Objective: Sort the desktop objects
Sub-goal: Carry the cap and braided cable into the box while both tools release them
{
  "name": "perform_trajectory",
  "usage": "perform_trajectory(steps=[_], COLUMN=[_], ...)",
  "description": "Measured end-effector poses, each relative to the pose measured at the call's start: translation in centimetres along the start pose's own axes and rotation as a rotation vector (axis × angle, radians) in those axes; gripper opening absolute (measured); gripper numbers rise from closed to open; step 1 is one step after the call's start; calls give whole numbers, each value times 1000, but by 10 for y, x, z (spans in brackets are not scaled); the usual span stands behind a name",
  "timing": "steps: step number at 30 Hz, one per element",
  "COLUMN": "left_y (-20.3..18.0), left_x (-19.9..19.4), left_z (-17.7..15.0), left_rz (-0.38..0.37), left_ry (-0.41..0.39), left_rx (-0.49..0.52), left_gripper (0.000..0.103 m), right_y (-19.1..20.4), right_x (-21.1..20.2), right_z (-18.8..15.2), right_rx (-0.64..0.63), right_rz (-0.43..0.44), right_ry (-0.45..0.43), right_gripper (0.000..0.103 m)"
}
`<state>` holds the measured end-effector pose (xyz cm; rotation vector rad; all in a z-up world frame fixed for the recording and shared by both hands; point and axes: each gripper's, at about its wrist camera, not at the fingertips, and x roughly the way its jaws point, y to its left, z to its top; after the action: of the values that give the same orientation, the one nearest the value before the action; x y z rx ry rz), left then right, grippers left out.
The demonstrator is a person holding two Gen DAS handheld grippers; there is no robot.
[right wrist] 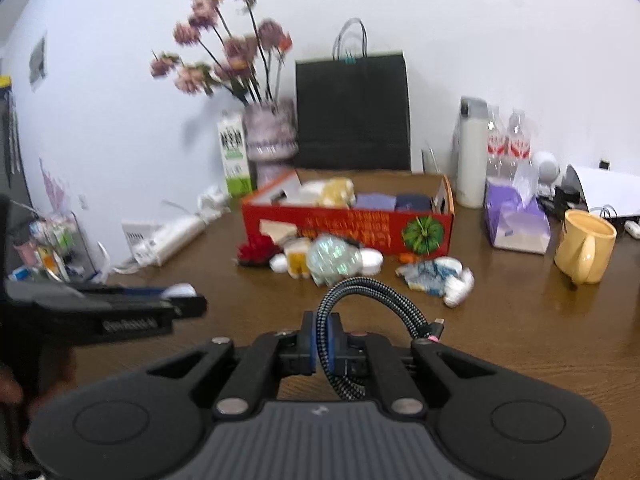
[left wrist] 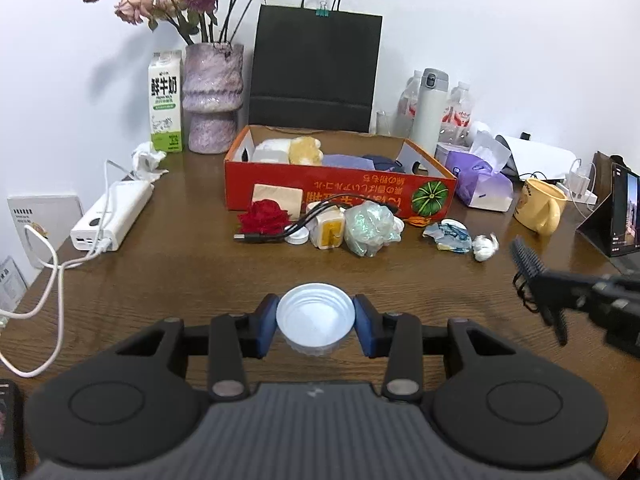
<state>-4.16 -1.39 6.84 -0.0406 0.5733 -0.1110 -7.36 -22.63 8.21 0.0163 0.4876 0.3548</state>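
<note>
1. Two grippers are up over my brown wooden desk [left wrist: 168,280]. My left gripper [left wrist: 315,322] has its blue pads clamped on either side of a round white plastic lid [left wrist: 315,314], which sits open side up between them, clear of the desk.
2. My right gripper [right wrist: 320,350] has its fingers squeezed together on a black-and-white braided cable [right wrist: 372,292]. The cable loops up from the pads and arches over to the right, ending in a small plug beside the gripper's right arm.
3. From the left wrist camera I see the right gripper at the right edge, blurred, with the cable's braided loop poking up from it.
4. Ahead of both grippers stands a red cardboard box with a green pumpkin picture [left wrist: 340,188], open at the top and holding pale, yellow and purple items.
5. Just in front of the box lies a cluster: a red fabric rose [left wrist: 264,216], a black cable [left wrist: 280,232], a white-and-yellow charger block [left wrist: 328,232], a crumpled iridescent wrapper [left wrist: 370,228], and to the right a crushed blue-and-white packet [left wrist: 450,236].
6. Further right I see a yellow ceramic mug [left wrist: 540,210] and a purple tissue pack [left wrist: 480,182]; at the left a white power bank [left wrist: 114,214].
</note>
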Motion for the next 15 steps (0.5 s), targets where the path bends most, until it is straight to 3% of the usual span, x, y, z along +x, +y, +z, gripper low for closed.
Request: perform_trajectory(steps=[11,15], left_y=[3,-2], left_x=[6,10], left_z=[5,30], left_rz=[3,-17], left_ry=[7,-26], left_rx=[-19,-30], left_gripper=[41,41], right_y=[1,-1], right_x=[-1,10], right_z=[4,14], right_rx=[-12,-12], right_rz=[-4,-5], right_ry=[-9,-16], right_gripper=[4,4])
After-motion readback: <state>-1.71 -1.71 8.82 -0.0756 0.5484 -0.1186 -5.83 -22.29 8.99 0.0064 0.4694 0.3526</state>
